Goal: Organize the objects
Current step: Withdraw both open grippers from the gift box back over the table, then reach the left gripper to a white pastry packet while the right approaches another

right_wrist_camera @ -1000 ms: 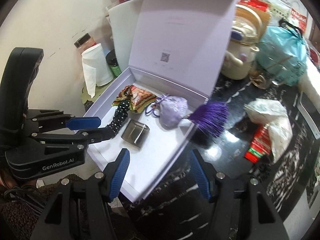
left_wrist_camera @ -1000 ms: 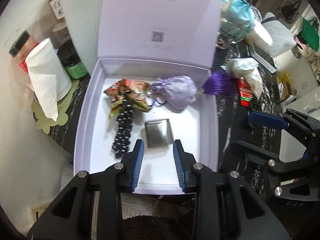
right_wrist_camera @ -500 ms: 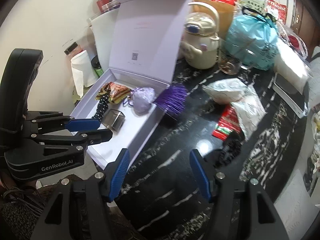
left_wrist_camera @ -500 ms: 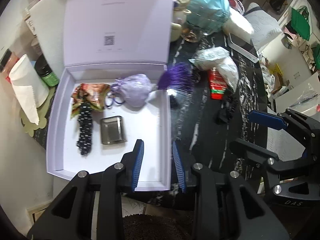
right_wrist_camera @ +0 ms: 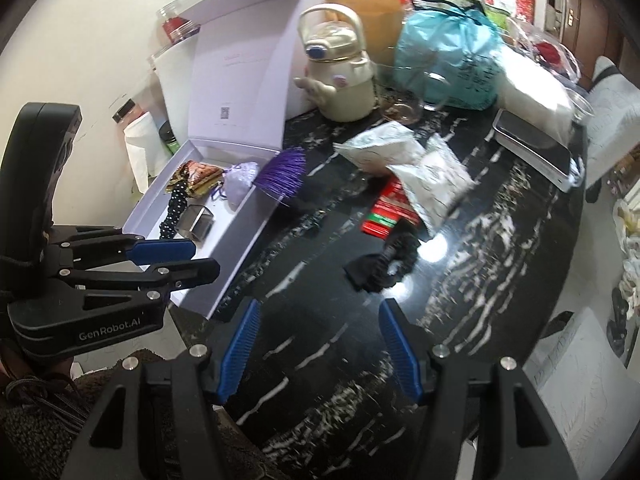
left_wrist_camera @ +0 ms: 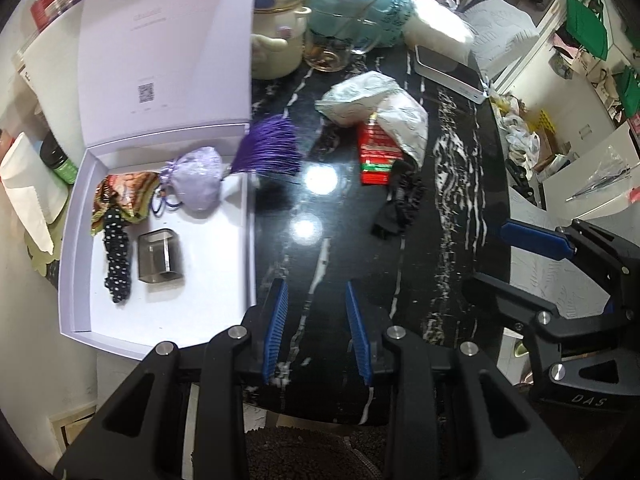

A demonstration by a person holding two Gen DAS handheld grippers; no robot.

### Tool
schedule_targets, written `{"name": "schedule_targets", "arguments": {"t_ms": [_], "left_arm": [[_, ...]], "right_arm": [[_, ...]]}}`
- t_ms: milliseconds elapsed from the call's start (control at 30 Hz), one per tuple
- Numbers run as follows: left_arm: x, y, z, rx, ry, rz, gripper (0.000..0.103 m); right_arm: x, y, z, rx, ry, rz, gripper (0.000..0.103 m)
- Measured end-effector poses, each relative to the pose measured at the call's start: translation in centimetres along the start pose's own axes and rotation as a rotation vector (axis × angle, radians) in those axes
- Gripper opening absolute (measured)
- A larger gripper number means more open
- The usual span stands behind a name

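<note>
Both claws empty, hovering over the dark surface [left_wrist_camera: 452,184] next to the box

Left claw [left_wrist_camera: 316,330] has a narrow gap with nothing in it; right claw [right_wrist_camera: 320,346] is open wider, also empty. The lavender box [left_wrist_camera: 76,248] sits off to the left claw's left, lid propped up, probably so stuff can drop straight in. The black scrunchie [right_wrist_camera: 380,262], just ahead of the right claw, looks like the next pickup.
</note>
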State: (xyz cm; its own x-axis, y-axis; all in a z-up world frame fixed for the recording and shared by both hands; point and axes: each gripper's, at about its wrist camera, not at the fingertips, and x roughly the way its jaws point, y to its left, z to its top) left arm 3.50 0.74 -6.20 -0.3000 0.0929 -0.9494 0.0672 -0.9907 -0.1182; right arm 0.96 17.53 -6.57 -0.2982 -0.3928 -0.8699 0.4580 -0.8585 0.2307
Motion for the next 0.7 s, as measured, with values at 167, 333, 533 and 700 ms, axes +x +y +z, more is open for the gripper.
{"name": "schedule_targets", "arguments": {"t_ms": [167, 333, 533, 700], "left_arm": [[0.0, -2.1, 0.1, 0.008, -0.013, 0.006, 0.028], [-0.1, -3.5, 1.1, 0.023, -0.021, 0.0, 0.028], [0.4, -4.5, 1.9, 0.058, -0.022, -0.014, 0.028], [1.6, -4.6, 3.0, 0.088, -0.001, -0.029, 0.028]], "right_arm": [[-0.9, -1.9, -0.9, 0.031, -0.007, -0.008, 0.063], [-1.7, -3.6, -1.4, 0.068, -0.021, -0.014, 0.063], [-1.7, -4.9, -1.7, 0.13, -0.031, -0.005, 0.063], [-1.2, -5.7, -1.6, 0.188, -0.039, -0.018, 0.063]]}}
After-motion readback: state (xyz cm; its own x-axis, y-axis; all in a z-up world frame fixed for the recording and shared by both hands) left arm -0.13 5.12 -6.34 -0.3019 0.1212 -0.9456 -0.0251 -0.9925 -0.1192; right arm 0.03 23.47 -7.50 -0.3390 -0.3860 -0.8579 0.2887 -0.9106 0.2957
